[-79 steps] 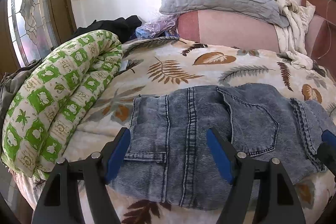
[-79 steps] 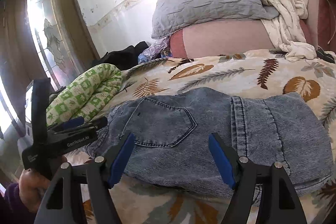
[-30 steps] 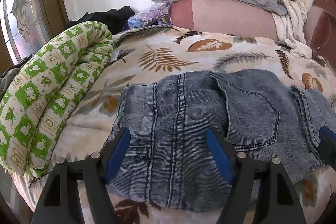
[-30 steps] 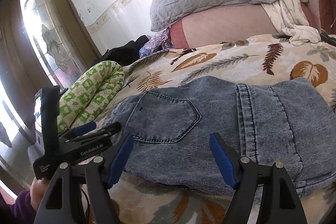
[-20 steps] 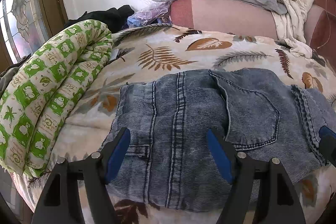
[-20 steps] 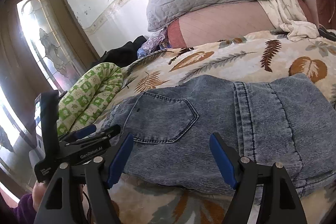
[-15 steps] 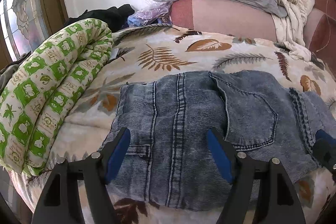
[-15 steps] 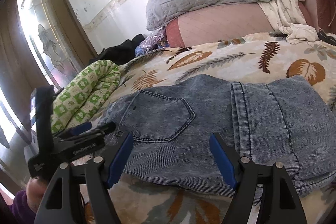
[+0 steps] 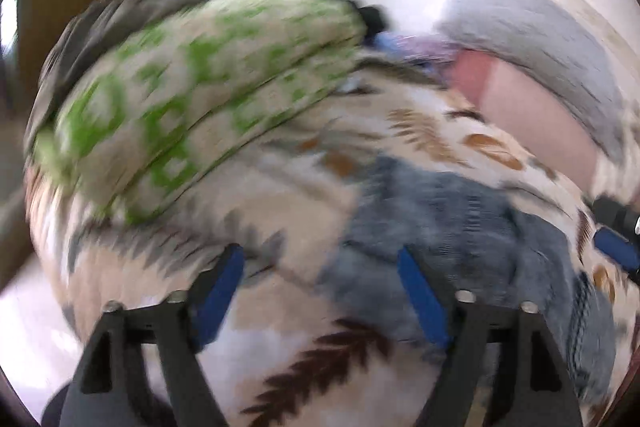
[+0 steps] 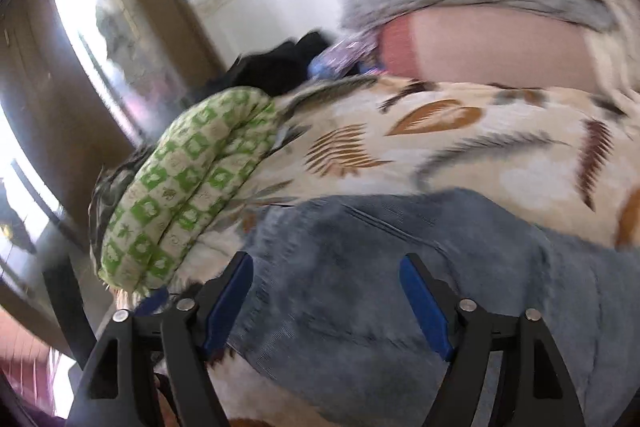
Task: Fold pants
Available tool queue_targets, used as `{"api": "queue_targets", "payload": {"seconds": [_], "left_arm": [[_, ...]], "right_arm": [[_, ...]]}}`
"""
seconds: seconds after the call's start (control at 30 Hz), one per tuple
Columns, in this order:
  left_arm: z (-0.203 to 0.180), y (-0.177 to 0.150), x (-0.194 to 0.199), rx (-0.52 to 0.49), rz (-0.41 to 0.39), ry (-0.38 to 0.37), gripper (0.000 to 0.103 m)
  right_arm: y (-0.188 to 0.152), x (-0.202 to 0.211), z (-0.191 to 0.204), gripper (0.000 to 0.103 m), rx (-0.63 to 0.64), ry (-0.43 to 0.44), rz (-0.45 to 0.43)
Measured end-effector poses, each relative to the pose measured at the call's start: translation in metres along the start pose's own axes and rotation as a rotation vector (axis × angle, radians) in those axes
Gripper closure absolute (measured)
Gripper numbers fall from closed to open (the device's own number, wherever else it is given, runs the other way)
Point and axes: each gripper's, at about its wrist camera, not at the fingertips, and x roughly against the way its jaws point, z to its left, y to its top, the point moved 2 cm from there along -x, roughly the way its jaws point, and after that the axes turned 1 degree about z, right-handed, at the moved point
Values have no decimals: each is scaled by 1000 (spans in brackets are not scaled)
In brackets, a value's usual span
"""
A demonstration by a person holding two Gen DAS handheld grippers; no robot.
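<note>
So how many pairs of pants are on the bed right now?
1. A single pair of blue denim pants lies folded on the leaf-print bedspread, just ahead of both open grippers. The frames are blurred, and the dark clothes heap by the wall could hide more.

Each gripper, left gripper and right gripper, has black angular fingers with blue inner pads and silver screw heads.
</note>
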Motion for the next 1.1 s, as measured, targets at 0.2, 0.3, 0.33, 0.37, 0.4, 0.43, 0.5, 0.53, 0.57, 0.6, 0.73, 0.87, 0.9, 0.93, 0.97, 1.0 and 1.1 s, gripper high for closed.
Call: {"api": "queue_targets", "payload": {"seconds": [0.2,0.3,0.33,0.37,0.4,0.43,0.5,0.53,0.57,0.6,0.73,0.87,0.9,0.93,0.97,1.0,1.1], "left_arm": [[9,-1,-8,48,27,7,19],[-8,-6,-17,-28,74,-25,19],[-11,-6,-19,-40,84,-29,19],[-15,-7,-21,-55,94,-35,19],[-19,-8,-23,-69,99,-35,19],[-21,-8,-23,-80,96,-34,19],[-23,-6,-26,-89,97,-45,19],[-21,-5,-29,-82,113,-56,19],[-19,-5,-32,-69,126,-67,19],[-15,-4,-36,-42,140,-87,19],[-12,-3,-46,-10,164,-104,19],[-15,-2,-52,-20,164,-101,19],[-15,-2,-53,-22,164,-101,19],[-16,-2,-53,-23,163,-102,19],[-16,-1,-54,-23,163,-104,19],[-16,-1,-54,-24,163,-107,19],[-16,0,-56,-20,157,-122,19]], "right_arm": [[45,-68,53,22,67,26,179],[53,-105,77,22,127,10,275],[54,-116,84,22,148,7,298],[56,-127,90,22,169,12,323],[56,-136,94,22,185,16,350],[56,-147,98,22,205,15,379],[57,-166,104,22,232,12,433],[57,-175,106,22,247,11,457],[57,-183,107,22,258,13,479],[59,-191,108,22,262,18,503],[62,-215,110,22,302,15,557],[60,-237,112,22,323,-9,605],[58,-242,114,22,343,-28,613],[56,-247,115,22,362,-45,620],[53,-252,116,22,366,-52,632],[51,-254,115,22,360,-54,641],[49,-257,113,24,359,-57,631]]}}
